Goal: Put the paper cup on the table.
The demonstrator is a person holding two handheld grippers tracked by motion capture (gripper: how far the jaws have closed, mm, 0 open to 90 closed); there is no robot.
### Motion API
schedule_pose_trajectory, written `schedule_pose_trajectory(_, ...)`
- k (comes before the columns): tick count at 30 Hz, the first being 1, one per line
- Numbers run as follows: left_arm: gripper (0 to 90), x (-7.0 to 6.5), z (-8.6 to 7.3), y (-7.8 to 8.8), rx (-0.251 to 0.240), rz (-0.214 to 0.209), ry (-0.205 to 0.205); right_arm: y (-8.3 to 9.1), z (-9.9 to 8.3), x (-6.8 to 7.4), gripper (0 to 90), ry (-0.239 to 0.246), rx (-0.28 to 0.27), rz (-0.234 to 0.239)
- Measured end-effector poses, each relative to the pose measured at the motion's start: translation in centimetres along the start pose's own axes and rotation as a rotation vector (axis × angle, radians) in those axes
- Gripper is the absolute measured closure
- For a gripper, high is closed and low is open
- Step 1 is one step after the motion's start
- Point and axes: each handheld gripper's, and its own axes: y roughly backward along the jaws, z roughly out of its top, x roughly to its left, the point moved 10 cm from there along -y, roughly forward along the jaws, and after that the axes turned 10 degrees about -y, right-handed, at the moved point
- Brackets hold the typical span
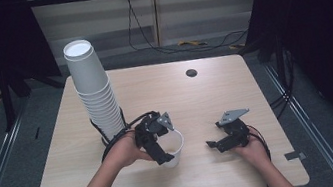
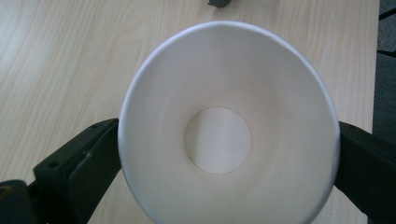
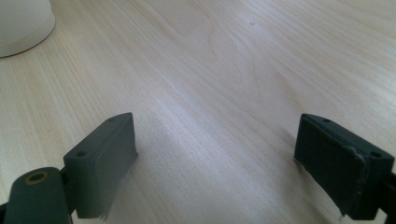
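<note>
A single white paper cup [image 1: 175, 141] stands upright on the wooden table [image 1: 215, 96], mouth up. My left gripper [image 1: 168, 155] points down over it. In the left gripper view the cup [image 2: 224, 93] sits between the two black jaws, its rim round and unsquashed; the jaws flank it at their widest without visibly pressing. My right gripper [image 1: 214, 144] rests low on the table to the right of the cup, apart from it. Its jaws [image 3: 215, 158] stand wide open over bare wood, and the cup's base [image 3: 18, 23] shows at that view's top left.
A tall, leaning stack of white paper cups [image 1: 93, 87] stands upside down at the table's left, just behind my left hand. A small round cable hole [image 1: 191, 73] lies at the back centre. Cables trail from both grippers.
</note>
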Motion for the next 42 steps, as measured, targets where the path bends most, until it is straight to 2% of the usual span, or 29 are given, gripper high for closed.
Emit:
schedule_pose_trajectory(2, 0.8, 0.0, -0.1, 0.1, -0.005, -0.001, -0.002, 0.0, 0.0, 0.0, 12.1, 0.000, 0.000, 0.000)
schedule_pose_trajectory(4, 0.8, -0.1, -0.1, 0.2, -0.019, 0.000, 0.018, 0.0, 0.0, 0.0, 12.2, 0.000, 0.000, 0.000)
schedule_pose_trajectory(5, 0.8, 0.1, -0.3, 0.3, -0.017, 0.004, 0.003, 0.0, 0.0, 0.0, 12.3, -0.001, 0.000, 0.002)
schedule_pose_trajectory(15, 0.0, 0.0, -1.2, 1.1, -0.048, 0.013, 0.035, 0.0, 0.0, 0.0, 12.5, -0.002, -0.001, 0.003)
schedule_pose_trajectory(16, 0.0, -0.1, -1.4, 1.2, -0.062, 0.012, 0.041, 0.0, 0.0, 0.0, 12.5, -0.002, -0.001, 0.002)
schedule_pose_trajectory(27, 0.0, -0.3, -2.6, 1.7, -0.075, 0.017, 0.065, 0.0, 0.0, 0.0, 12.8, -0.003, -0.001, -0.001)
schedule_pose_trajectory(37, 0.0, -0.2, -3.3, 2.6, -0.088, 0.036, 0.058, 0.0, 0.0, 0.0, 12.8, -0.003, -0.001, 0.001)
schedule_pose_trajectory(42, 0.0, -0.4, -4.4, 3.1, -0.084, 0.047, 0.061, 0.0, 0.0, 0.0, 12.9, -0.004, -0.002, 0.001)
